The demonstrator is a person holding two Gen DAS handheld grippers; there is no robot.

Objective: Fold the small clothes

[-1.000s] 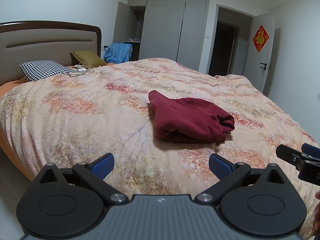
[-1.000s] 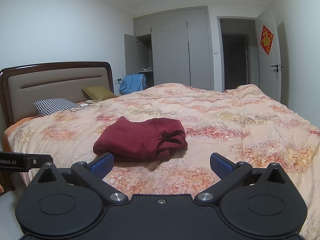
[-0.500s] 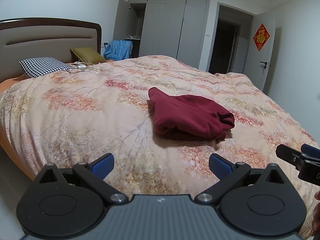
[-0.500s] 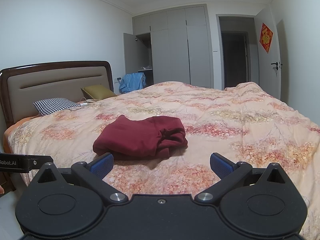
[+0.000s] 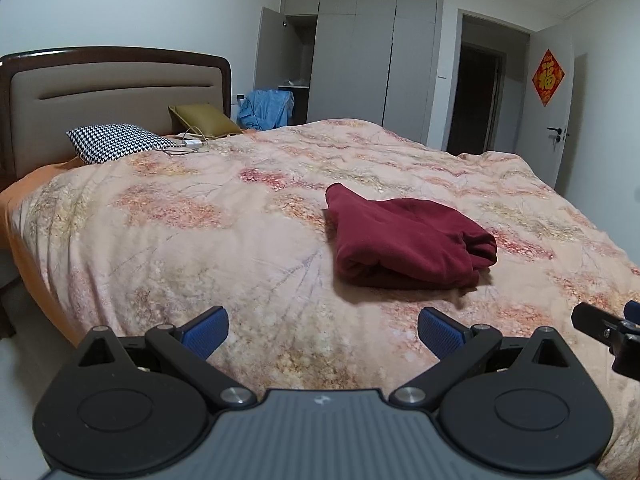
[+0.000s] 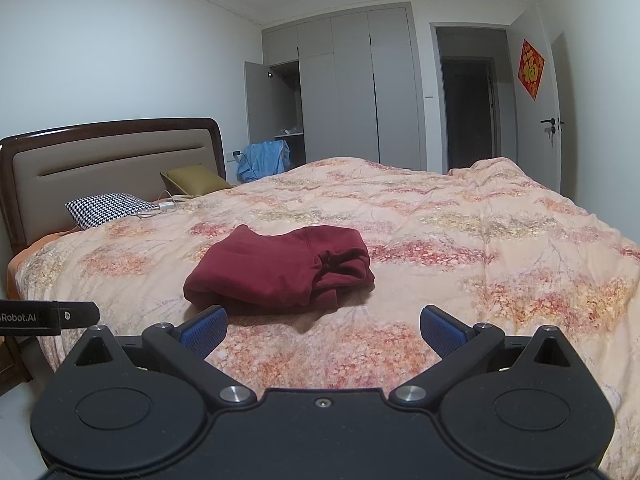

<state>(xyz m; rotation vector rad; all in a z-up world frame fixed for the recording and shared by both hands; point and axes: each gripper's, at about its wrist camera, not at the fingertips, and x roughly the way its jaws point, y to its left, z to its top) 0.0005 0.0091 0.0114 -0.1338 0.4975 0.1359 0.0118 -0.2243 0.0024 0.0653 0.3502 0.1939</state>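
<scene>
- Since a second ago your left gripper (image 5: 322,328) has barely shifted: its blue-padded fingers stay spread wide and empty above the floral peach quilt (image 5: 180,248). Ahead, the dark red fleece garment (image 5: 404,240) lies folded into a thick bundle mid-bed, rolled edge to the right.
- Your right gripper (image 6: 322,330) also gapes, holding nothing; the bundle sits just beyond its left finger, bunched folds showing at its right end.

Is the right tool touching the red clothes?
Apart. In the right wrist view, the right tool is open with bare quilt between its fingertips, and the clothes lie farther up the bed, held by nothing.
</scene>
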